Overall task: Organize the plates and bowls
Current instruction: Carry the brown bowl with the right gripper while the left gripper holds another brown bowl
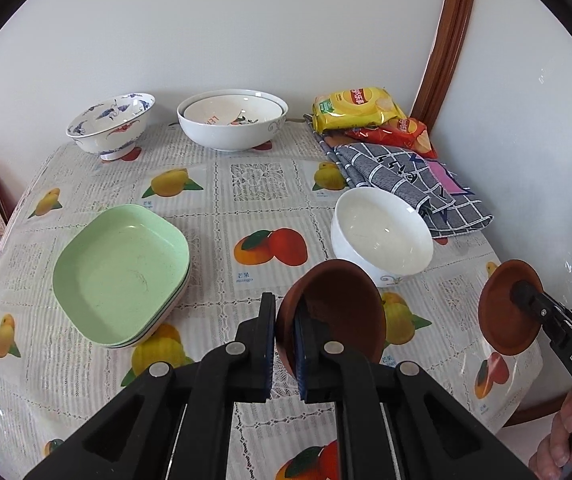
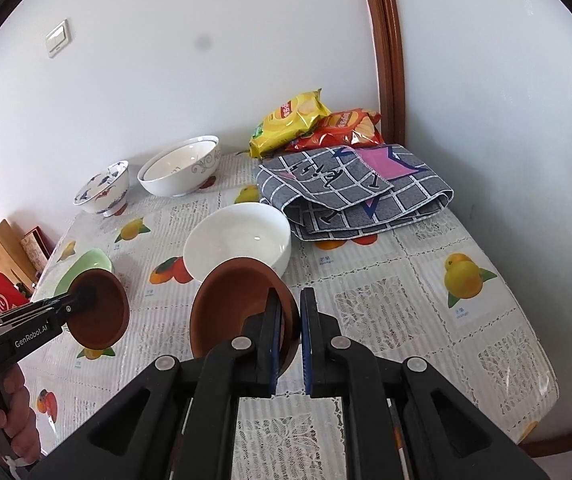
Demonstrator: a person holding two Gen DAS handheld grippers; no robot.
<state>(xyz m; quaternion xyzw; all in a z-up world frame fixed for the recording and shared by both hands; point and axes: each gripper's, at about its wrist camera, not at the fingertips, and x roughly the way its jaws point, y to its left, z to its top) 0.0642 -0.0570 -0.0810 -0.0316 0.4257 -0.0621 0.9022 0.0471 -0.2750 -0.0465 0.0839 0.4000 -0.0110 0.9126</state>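
Observation:
My left gripper (image 1: 286, 312) is shut on the rim of a small brown bowl (image 1: 338, 312) and holds it tilted above the table. My right gripper (image 2: 288, 304) is shut on the rim of a second brown bowl (image 2: 233, 300), also lifted and tilted. Each gripper shows in the other view: the right one (image 1: 526, 292) with its bowl (image 1: 502, 320), the left one (image 2: 85, 296) with its bowl (image 2: 101, 316). A plain white bowl (image 1: 382, 232) stands just beyond both. Stacked green square plates (image 1: 121, 272) lie at the left.
A blue-patterned bowl (image 1: 111, 124) and nested white bowls (image 1: 231, 120) stand at the far edge by the wall. A folded checked cloth (image 1: 410, 184) and snack bags (image 1: 356, 110) lie at the far right. The fruit-print tablecloth (image 1: 261, 184) covers the table.

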